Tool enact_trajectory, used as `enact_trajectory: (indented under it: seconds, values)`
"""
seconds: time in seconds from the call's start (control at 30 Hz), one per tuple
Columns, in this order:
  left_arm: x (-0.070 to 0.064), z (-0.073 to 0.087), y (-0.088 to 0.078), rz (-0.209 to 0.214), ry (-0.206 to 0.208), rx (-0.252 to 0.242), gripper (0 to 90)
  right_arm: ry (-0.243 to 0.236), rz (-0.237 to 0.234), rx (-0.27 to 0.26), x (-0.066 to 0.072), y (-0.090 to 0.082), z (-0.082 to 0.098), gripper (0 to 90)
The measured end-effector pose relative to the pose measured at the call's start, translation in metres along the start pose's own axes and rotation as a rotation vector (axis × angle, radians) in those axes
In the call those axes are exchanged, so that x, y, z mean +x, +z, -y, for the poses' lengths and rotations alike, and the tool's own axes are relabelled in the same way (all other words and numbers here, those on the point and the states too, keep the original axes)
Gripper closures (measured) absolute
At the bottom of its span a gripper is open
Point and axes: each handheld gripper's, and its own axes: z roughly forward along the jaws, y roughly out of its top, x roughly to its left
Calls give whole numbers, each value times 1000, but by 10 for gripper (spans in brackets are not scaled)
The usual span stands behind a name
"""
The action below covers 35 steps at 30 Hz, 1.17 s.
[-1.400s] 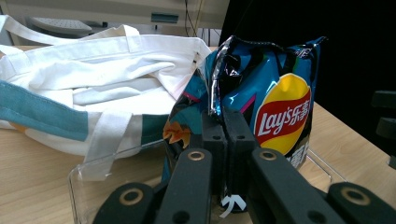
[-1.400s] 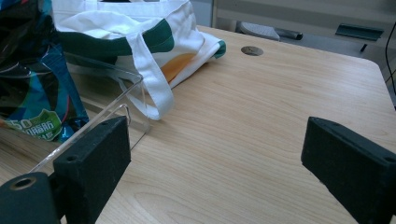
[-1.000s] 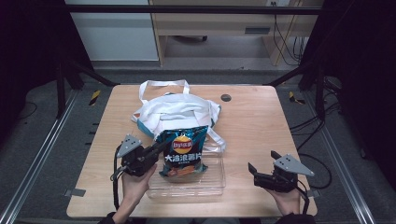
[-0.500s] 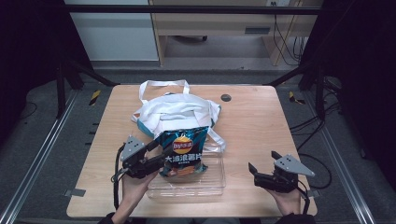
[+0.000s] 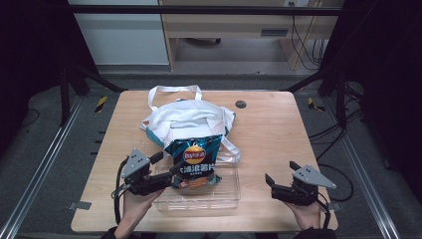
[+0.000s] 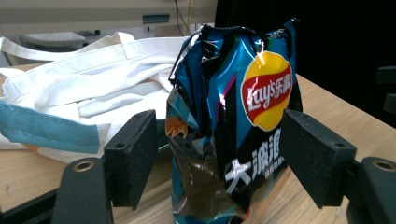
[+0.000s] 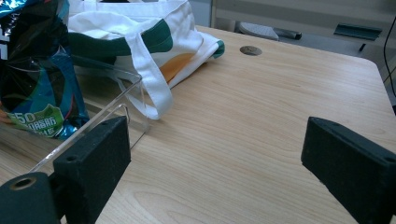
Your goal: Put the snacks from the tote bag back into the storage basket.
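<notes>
While the pale wooden desk (image 5: 278, 134) spans the middle of the high view, with grey floor and dark frame rails around it, a white cloth tote bag with teal trim (image 5: 189, 119) lies above centre and a clear plastic tray (image 5: 199, 196) sits lower centre, holding the blue crinkly foil crisp bag (image 5: 194, 162) upright. Light, puffy, slippery and easily crushed, that bag looks best taken gently by its crimped top seam. The left claw (image 6: 219, 144) has just been opening and now flanks the bag with its pads off it, while the right claw (image 7: 215, 163) gapes empty at lower right.
</notes>
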Motion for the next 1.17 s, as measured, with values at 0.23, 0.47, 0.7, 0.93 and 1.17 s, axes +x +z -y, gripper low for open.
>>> enact_trajectory:
  seconds: [0.23,0.47,0.7,0.93,1.17]
  values:
    - [6,7,-9,-4,13,-6,241,5,3,-4,-1,-1,0,84]
    - [20,20,-18,-54,21,18,220,10,5,-5,-2,-2,0,83]
    - [39,35,-25,-124,14,38,207,13,9,1,-3,-2,1,83]
    - [51,44,-23,-182,9,77,196,17,16,4,-4,-2,1,83]
    - [64,48,-22,-227,-17,81,189,17,19,8,-5,-2,1,83]
